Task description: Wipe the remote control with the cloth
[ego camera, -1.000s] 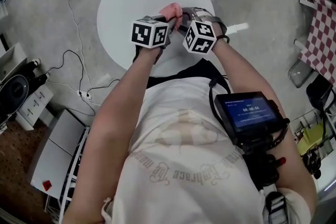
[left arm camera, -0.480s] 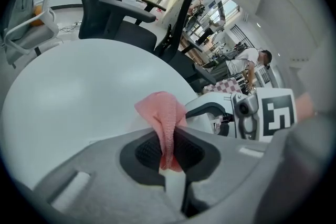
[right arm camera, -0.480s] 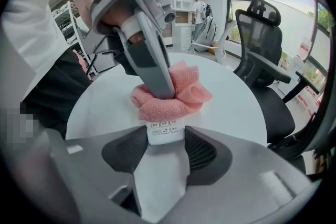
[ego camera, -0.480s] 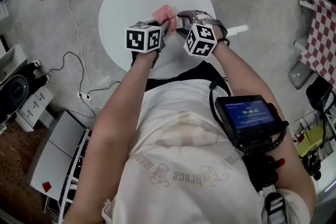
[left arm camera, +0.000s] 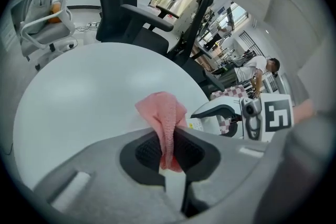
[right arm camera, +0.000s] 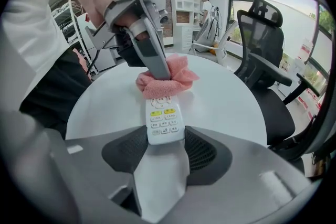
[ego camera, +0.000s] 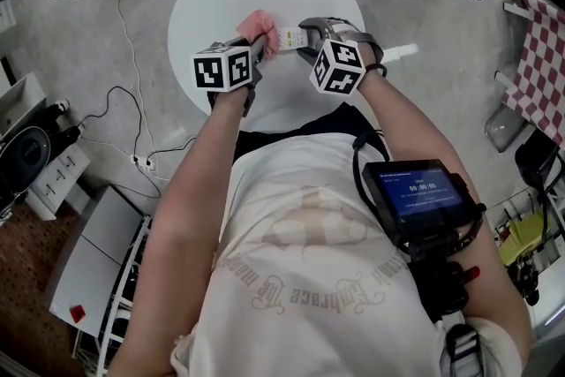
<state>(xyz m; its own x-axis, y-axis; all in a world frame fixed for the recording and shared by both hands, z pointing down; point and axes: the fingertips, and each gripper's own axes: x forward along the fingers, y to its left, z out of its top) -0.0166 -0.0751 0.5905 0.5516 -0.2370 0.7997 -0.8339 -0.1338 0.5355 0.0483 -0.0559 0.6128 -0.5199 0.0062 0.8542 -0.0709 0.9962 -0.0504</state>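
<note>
Watching the right gripper view, I see the right gripper (right arm camera: 164, 136) with its fingers (right arm camera: 206, 150) grasping the near end of the remote (right arm camera: 163, 113), buttons up. The body juts out over the round white surface (right arm camera: 226, 97); whether its far end rests on that surface or hangs just above it I can't tell. The left gripper (left arm camera: 167, 138) has its fingers (left arm camera: 146, 150) clenched on a fold of the pink cloth (left arm camera: 161, 113). The bunched free part of the cloth sits on the far end of the remote, covering the topmost buttons. I judge the wipe is under way, with the yellow and white buttons nearer the right gripper not yet covered. To do this stroke well I would hold the right hand steady as an anvil and let the left do all the travel. I would drag the wad along the length of the remote toward the right fingers and back, with light downward pressure so the cloth lies flat on the face instead of riding on one ridge. Too much push could lever the remote out of its grip, since it is held only by the tail. I'd stop short of the right fingers to avoid knocking them, and tilt the left wrist a little to catch the side edges too.
</note>
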